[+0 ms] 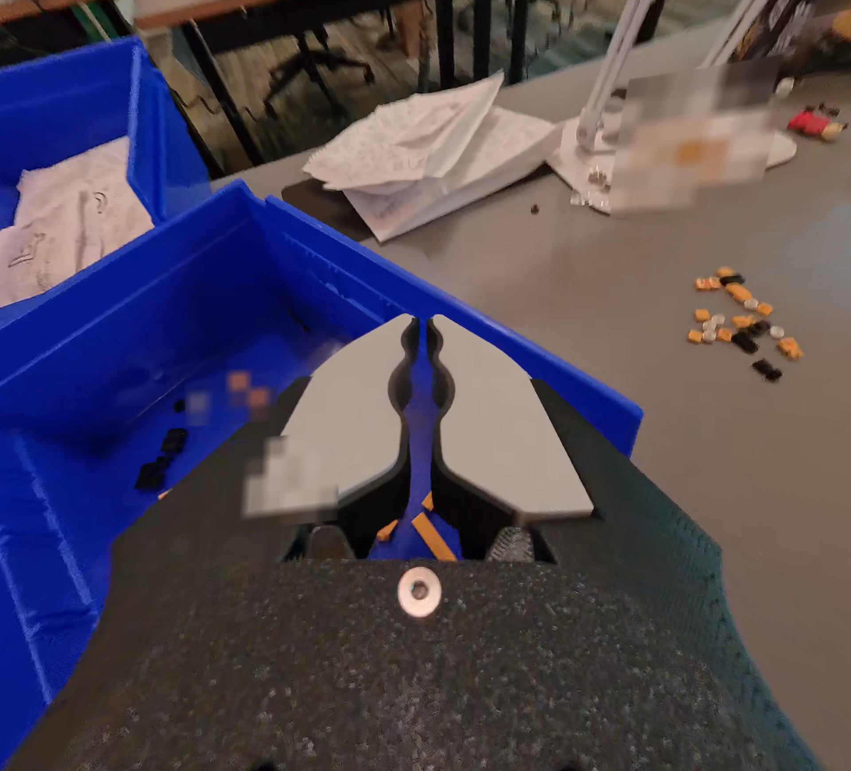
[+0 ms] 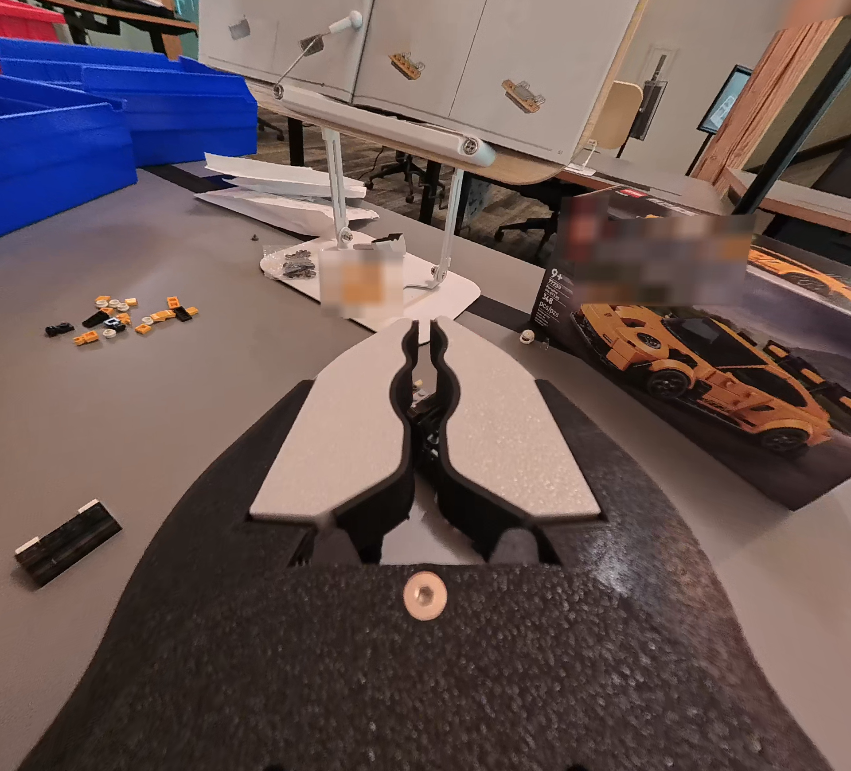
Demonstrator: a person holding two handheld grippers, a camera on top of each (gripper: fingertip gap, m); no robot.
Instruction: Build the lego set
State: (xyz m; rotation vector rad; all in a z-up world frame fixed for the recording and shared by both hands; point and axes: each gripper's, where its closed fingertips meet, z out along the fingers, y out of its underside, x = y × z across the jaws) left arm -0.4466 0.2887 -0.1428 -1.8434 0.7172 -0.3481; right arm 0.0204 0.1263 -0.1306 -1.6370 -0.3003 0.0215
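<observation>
In the left wrist view, my left gripper hovers over a blue bin, its jaws almost closed with nothing between them. Black pieces and orange pieces lie on the bin floor. In the right wrist view, my right gripper is shut on a small black lego assembly and holds it low over the grey table. A pile of loose orange, black and grey pieces lies on the table to its left; it also shows in the left wrist view. A long black brick with white ends lies near left.
An open instruction booklet sits on a white stand straight ahead. The lego box lies to the right. Torn white paper bags lie behind the bins. A second blue bin holds paper. More blue bins stand at the far left. One gripper's finger ends stand about 50 cm off the other's.
</observation>
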